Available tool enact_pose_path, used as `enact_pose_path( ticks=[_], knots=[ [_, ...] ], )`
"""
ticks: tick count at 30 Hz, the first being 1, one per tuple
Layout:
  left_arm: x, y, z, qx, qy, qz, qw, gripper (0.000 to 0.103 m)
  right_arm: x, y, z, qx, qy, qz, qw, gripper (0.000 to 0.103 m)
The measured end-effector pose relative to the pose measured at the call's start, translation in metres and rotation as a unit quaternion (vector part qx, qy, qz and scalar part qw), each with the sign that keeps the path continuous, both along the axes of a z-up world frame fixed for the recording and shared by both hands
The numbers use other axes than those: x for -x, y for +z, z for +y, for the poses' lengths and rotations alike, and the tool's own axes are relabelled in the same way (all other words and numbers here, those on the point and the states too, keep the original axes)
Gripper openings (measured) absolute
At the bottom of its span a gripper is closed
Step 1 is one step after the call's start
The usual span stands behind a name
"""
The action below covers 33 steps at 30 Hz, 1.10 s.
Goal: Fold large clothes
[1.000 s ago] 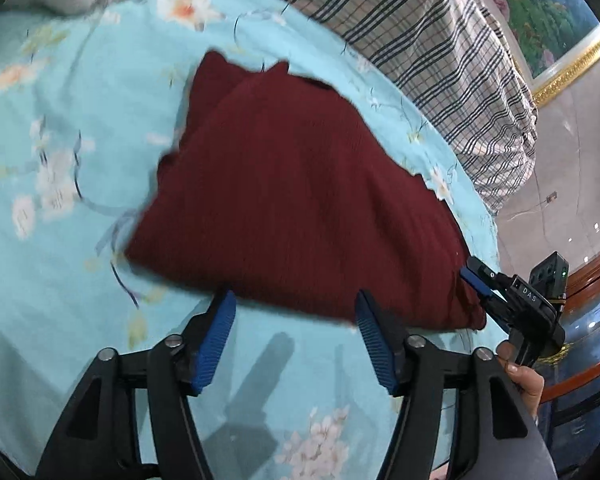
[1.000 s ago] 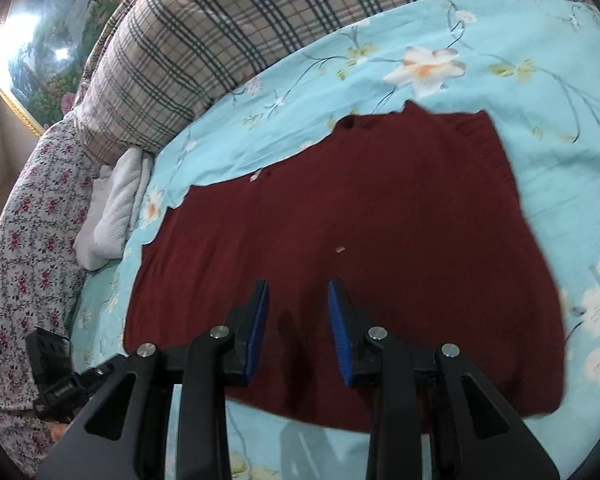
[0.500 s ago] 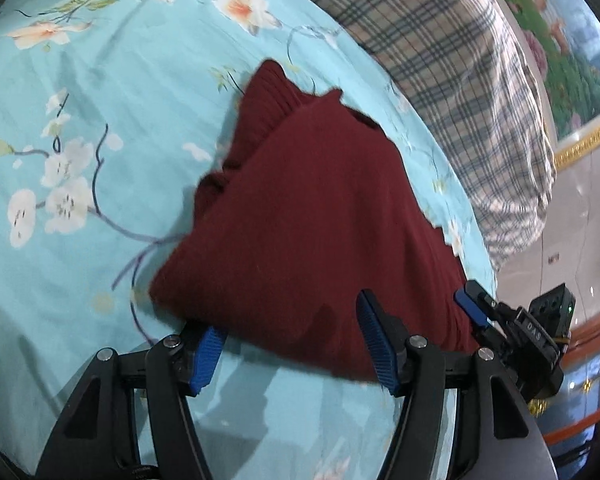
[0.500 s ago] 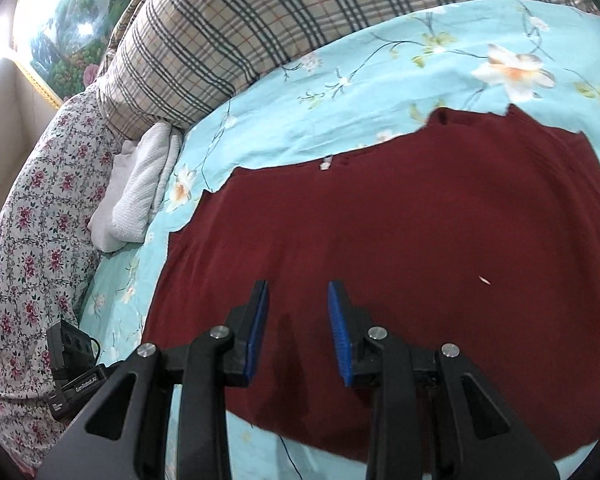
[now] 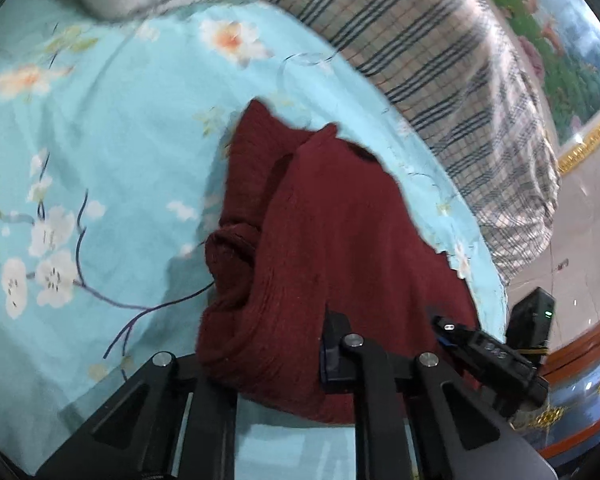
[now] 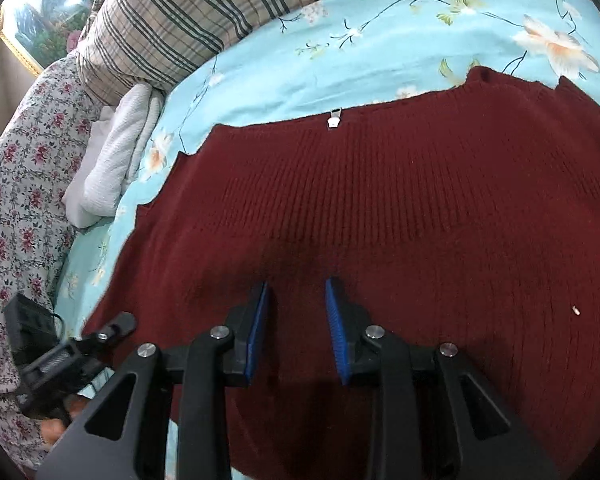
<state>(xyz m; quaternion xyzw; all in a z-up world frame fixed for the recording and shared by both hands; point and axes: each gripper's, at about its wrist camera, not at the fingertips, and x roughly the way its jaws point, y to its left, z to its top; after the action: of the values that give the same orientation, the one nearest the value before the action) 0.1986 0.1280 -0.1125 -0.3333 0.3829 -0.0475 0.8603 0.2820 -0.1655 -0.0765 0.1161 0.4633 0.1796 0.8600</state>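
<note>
A dark red knit sweater (image 5: 340, 240) lies spread on the turquoise floral bed sheet (image 5: 120, 140), its left side folded over into a thick roll. My left gripper (image 5: 272, 360) has its jaws closing on the sweater's near corner. Fabric is bunched between the pads and hides the left finger. In the right wrist view the sweater (image 6: 380, 200) fills the middle. My right gripper (image 6: 296, 292) hovers just over it near its front edge. Its jaws are narrowing slightly but still apart, with no fabric pinched. Each gripper shows in the other's view: right gripper (image 5: 452, 328), left gripper (image 6: 116, 324).
A plaid blanket (image 6: 180, 20) lies along the far side of the bed. A white towel (image 6: 112, 160) and a floral cover (image 6: 16, 184) lie at the left. The bed's edge drops to a tiled floor (image 5: 580, 220) beside wooden furniture (image 5: 588, 340).
My left gripper moved in onto the sweater's near corner and its jaws closed from wide apart onto the bunched fabric. My right gripper moved left and sank closer over the sweater.
</note>
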Motion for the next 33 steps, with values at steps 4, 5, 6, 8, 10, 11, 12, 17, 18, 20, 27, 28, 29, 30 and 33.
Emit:
enact_pose_path(
  ticks=[4,5,6,8,10,11,12,17,18,20,27,28,29,30,33],
  knots=[
    [0.0,0.04,-0.022,-0.024,-0.032,-0.05,0.998,0.012,0.0,0.001,0.001,0.004,0.003,0.005,1.0,0.029],
    [-0.002,0.052,-0.033,-0.032,-0.045,-0.063,0.9965,0.011,-0.001,0.003,-0.003,-0.01,0.003,0.013,1.0,0.029],
    [-0.005,0.061,-0.043,-0.041,-0.06,-0.073,0.9947,0.011,-0.002,0.005,-0.008,-0.028,0.004,0.023,0.999,0.029],
    [-0.012,0.079,-0.075,-0.067,-0.097,-0.095,0.9885,0.011,-0.005,0.011,-0.026,-0.091,0.004,0.041,0.995,0.03],
    [-0.018,0.088,-0.104,-0.086,-0.129,-0.109,0.9819,0.011,-0.005,0.017,-0.055,-0.184,-0.004,0.048,0.982,0.032],
    [-0.022,0.09,-0.124,-0.095,-0.15,-0.116,0.9772,0.011,-0.006,0.019,-0.073,-0.237,-0.011,0.053,0.97,0.033],
    [-0.025,0.089,-0.139,-0.102,-0.166,-0.119,0.9737,0.011,-0.007,0.021,-0.092,-0.28,-0.019,0.056,0.958,0.035],
    [-0.044,0.056,-0.217,-0.149,-0.243,-0.104,0.9531,0.01,-0.015,0.03,-0.134,-0.341,-0.019,0.052,0.938,0.076],
    [-0.047,0.047,-0.225,-0.15,-0.251,-0.093,0.9516,0.01,-0.018,0.03,-0.134,-0.325,-0.02,0.057,0.944,0.076],
    [-0.05,0.037,-0.231,-0.148,-0.258,-0.082,0.9511,0.009,-0.025,0.027,-0.127,-0.294,-0.018,0.07,0.953,0.076],
    [-0.048,0.044,-0.22,-0.133,-0.253,-0.097,0.9532,0.009,-0.05,0.026,-0.086,-0.211,0.029,0.088,0.973,0.076],
    [-0.047,0.045,-0.217,-0.127,-0.25,-0.098,0.9548,0.009,-0.054,0.026,-0.079,-0.197,0.033,0.092,0.975,0.076],
    [-0.048,0.047,-0.216,-0.124,-0.249,-0.099,0.9555,0.009,-0.057,0.026,-0.074,-0.185,0.037,0.094,0.977,0.074],
    [-0.048,0.048,-0.216,-0.123,-0.248,-0.101,0.9555,0.009,-0.059,0.026,-0.069,-0.177,0.044,0.095,0.979,0.073],
    [-0.044,0.048,-0.221,-0.134,-0.251,-0.103,0.9532,0.009,-0.066,0.024,-0.06,-0.161,0.056,0.108,0.979,0.038]
  ],
)
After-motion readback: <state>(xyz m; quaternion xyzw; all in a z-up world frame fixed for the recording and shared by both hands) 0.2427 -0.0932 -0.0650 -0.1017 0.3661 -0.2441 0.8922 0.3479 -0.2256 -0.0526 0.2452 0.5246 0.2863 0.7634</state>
